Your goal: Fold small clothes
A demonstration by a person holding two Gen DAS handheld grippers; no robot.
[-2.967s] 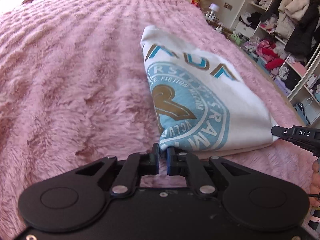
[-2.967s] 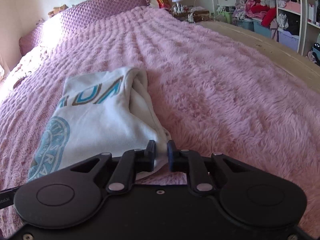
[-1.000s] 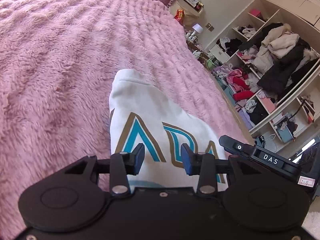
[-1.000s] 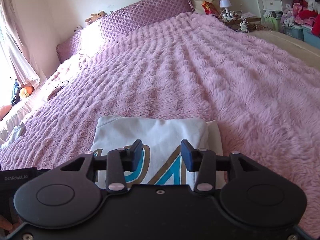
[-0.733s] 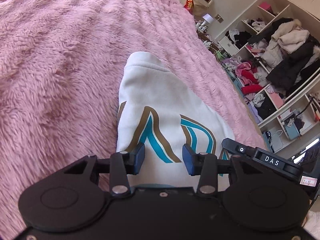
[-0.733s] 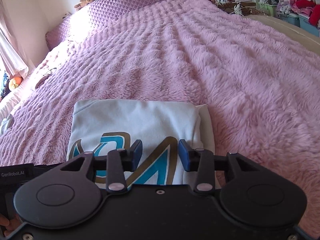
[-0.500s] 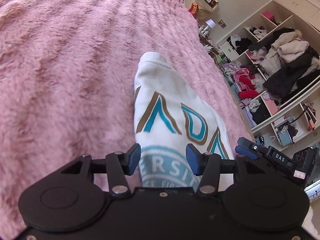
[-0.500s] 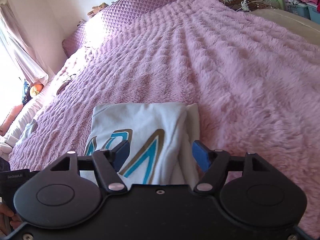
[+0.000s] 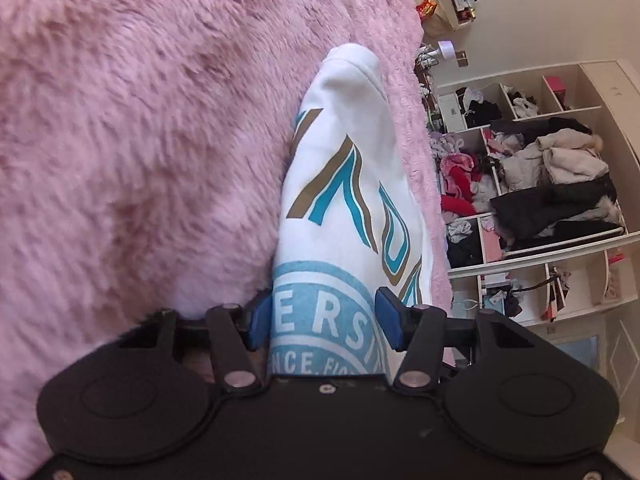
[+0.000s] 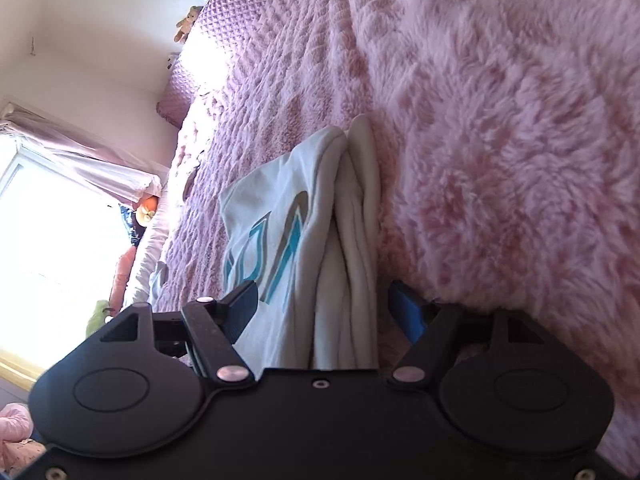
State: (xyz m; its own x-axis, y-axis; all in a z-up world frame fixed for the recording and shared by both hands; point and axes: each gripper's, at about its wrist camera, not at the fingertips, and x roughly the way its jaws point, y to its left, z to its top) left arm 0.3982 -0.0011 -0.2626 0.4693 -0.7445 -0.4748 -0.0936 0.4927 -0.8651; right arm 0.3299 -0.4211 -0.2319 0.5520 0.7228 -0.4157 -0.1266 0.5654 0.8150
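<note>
- The folded white sweatshirt with teal and gold lettering and a pale blue round print (image 9: 344,216) lies on the fluffy pink bed blanket (image 9: 140,152).
- The left hand-held gripper (image 9: 323,320) is rolled sideways, its blue-padded fingers (image 9: 256,320) spread wide on either side of the garment's edge, not pinching it.
- The right hand-held gripper (image 10: 324,306) is likewise spread, straddling the stacked folded layers at the opposite edge (image 10: 352,240).
- White open shelves crammed with clothes (image 9: 540,184) stand beyond the bed.
- A quilted purple headboard (image 10: 236,12) is at the bed's far end.
</note>
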